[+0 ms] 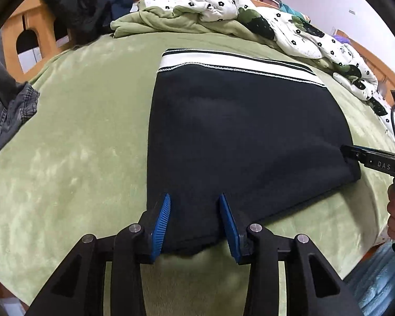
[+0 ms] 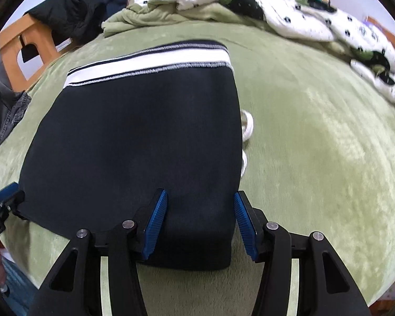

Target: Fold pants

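The folded dark navy pants [image 1: 245,137] lie flat on the green bed cover, white striped waistband at the far edge; they also show in the right wrist view [image 2: 134,142]. My left gripper [image 1: 194,205] is open, its blue pads on either side of the near left corner of the pants. My right gripper [image 2: 200,205] is open around the near right corner; it also shows in the left wrist view [image 1: 355,155] at the pants' right edge. A white drawstring [image 2: 246,126] sticks out at the right side.
A rumpled white flowered quilt [image 1: 289,26] and green blanket lie along the far side of the bed. A black jacket [image 1: 73,8] hangs on the wooden bed frame [image 1: 36,29]. Grey trousers [image 1: 5,110] lie at the left edge.
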`<act>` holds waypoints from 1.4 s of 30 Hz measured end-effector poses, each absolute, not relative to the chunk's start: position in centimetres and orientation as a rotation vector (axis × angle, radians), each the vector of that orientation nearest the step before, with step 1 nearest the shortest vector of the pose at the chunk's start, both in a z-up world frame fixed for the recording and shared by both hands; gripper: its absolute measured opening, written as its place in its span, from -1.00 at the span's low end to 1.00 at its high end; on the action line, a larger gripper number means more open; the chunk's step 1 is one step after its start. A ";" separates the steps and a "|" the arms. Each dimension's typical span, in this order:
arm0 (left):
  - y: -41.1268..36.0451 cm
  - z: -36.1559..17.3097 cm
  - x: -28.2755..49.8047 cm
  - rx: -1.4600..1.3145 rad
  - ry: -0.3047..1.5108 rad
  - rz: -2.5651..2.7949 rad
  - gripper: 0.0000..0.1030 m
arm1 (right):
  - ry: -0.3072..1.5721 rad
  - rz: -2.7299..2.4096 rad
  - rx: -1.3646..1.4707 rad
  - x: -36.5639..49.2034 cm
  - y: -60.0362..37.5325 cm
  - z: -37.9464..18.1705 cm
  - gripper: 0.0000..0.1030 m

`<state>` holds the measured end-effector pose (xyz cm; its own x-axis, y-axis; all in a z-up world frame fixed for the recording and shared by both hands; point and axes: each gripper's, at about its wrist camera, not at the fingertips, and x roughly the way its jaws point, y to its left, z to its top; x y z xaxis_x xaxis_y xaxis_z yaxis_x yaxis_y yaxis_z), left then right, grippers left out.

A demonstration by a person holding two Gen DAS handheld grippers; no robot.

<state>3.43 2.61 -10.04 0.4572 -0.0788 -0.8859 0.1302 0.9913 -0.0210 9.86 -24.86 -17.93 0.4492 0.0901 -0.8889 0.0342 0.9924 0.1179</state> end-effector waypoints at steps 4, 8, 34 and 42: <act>3.6 -9.0 4.0 -0.017 1.108 -0.138 -0.26 | 1.075 0.051 0.157 9.8 -25.0 -16.4 0.00; 3.9 -7.0 6.3 -0.066 1.070 -0.161 -0.11 | 0.976 0.079 0.197 11.4 -25.1 -14.0 0.01; 6.6 -15.8 24.5 -0.359 1.234 -0.325 0.33 | 1.119 0.280 0.583 25.8 -29.1 -21.5 0.40; 5.6 -13.8 24.0 -0.340 1.140 -0.351 -0.41 | 1.035 0.287 0.556 25.5 -29.4 -19.0 -0.31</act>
<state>24.04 5.58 -13.78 0.3750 -0.4375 -0.8173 0.0972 0.8953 -0.4347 25.52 -29.40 -18.97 0.4900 0.4766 -0.7299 0.0322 0.8269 0.5615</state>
